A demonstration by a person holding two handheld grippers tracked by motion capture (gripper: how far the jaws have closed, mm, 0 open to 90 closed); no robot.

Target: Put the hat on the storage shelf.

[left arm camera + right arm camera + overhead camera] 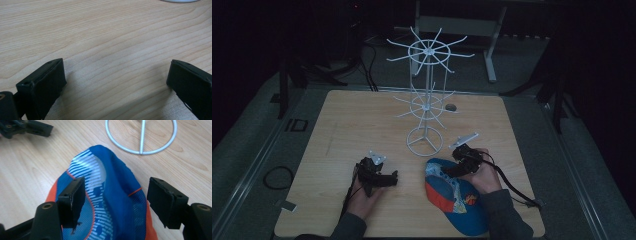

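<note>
Down on the wooden table point(362, 120), the left gripper point(379, 177) sits at lower left of centre in the high view, resting in the person's left hand point(364, 197); in the left gripper view its two black jaws stand wide apart with nothing but bare wood grain between them. Over to the right, the right gripper point(457, 167) is held by the right hand point(487, 175) just at the upper edge of a blue and orange cap point(454, 197) lying on the table near the bottom edge of the frame. The right gripper view has the jaws spread wide, one on each side of the cap's blue crown, the left jaw over the white-striped fabric, not clamped on it. A white wire display stand point(426, 90) rises at centre frame, its round base point(141, 135) on the table just beyond the cap, at the top of the right gripper view.
</note>
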